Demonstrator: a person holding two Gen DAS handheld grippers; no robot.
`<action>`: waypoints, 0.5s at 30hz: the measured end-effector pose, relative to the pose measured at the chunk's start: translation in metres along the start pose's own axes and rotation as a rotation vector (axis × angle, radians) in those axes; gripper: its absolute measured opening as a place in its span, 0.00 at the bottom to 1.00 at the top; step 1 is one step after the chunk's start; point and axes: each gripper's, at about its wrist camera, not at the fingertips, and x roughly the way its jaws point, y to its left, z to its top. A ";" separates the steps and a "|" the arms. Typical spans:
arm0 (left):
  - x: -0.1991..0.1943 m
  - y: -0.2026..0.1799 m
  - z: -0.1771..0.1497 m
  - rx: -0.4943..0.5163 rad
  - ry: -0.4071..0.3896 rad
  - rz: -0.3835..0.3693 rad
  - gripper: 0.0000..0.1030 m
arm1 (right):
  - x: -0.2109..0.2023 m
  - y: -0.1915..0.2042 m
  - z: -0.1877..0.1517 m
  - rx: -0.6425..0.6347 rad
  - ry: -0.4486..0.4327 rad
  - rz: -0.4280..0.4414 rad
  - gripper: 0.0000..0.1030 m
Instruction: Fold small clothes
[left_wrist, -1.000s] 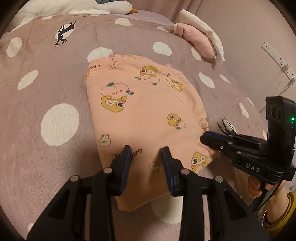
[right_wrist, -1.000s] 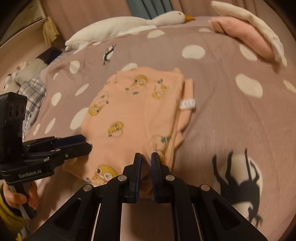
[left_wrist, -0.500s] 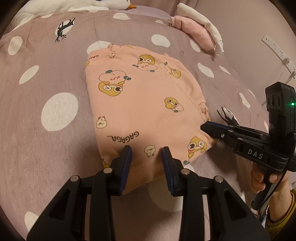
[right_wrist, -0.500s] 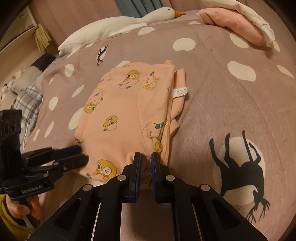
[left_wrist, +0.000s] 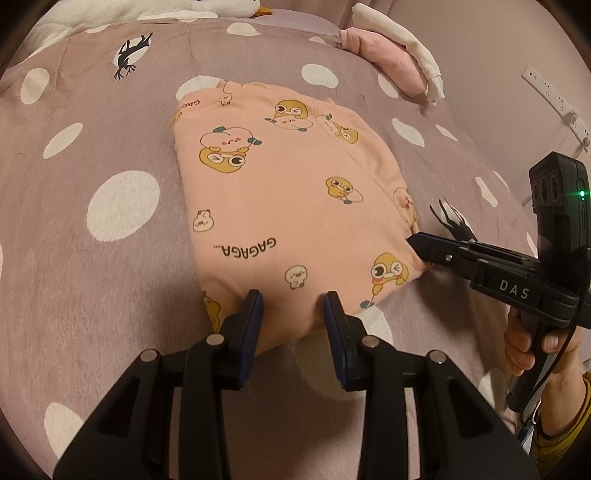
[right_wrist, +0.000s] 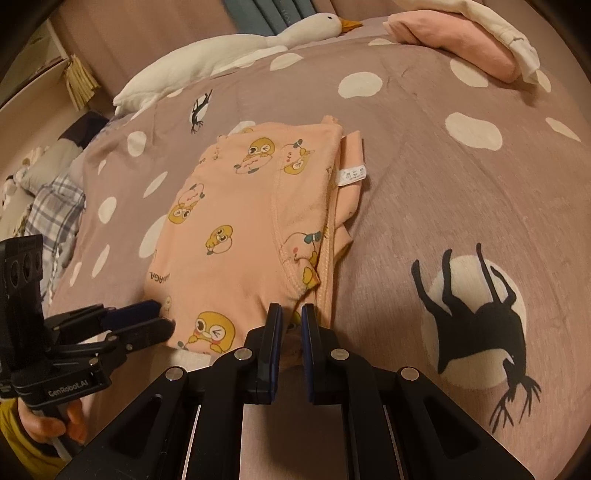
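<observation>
A small peach garment (left_wrist: 295, 206) printed with cartoon ducks lies folded into a compact rectangle at the middle of a mauve bedspread (left_wrist: 92, 258) dotted with white spots. Its long side seams look doubled over, and a white care label (right_wrist: 352, 173) pokes out along its right edge, where a narrow strip of an under layer shows beside the top layer.

The left gripper (left_wrist: 293, 314) sits at the garment's near edge with its jaws apart, the cloth running between the pads; whether they pinch it or merely straddle it cannot be told from this angle. The right gripper (right_wrist: 290, 325) is at the near right corner with its jaws drawn almost together on the hem there, a bunch of peach cloth showing in the narrow gap.

Judged from how the cloth lies, most of the folding on this piece seems done: the sides are in and the shape is tidy. What may be left is a last fold of the near edge toward the far edge, or a simple straightening and setting aside.

At the far right of the bed a pink folded item (right_wrist: 461, 40) rests under a cream one (right_wrist: 491, 22), possibly clothes already finished. A plush goose (right_wrist: 229, 55) lies along the far edge, and a plaid cloth (right_wrist: 55, 203) sits at far left.
</observation>
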 end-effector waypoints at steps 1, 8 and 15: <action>-0.001 0.000 -0.001 0.001 0.000 0.001 0.33 | 0.000 0.000 0.000 0.001 0.001 -0.001 0.08; -0.006 0.001 -0.004 -0.008 0.001 0.004 0.33 | -0.005 0.001 -0.003 0.001 0.007 -0.027 0.08; -0.021 0.004 -0.009 -0.044 -0.015 -0.006 0.48 | -0.015 -0.003 -0.009 0.027 0.001 -0.014 0.11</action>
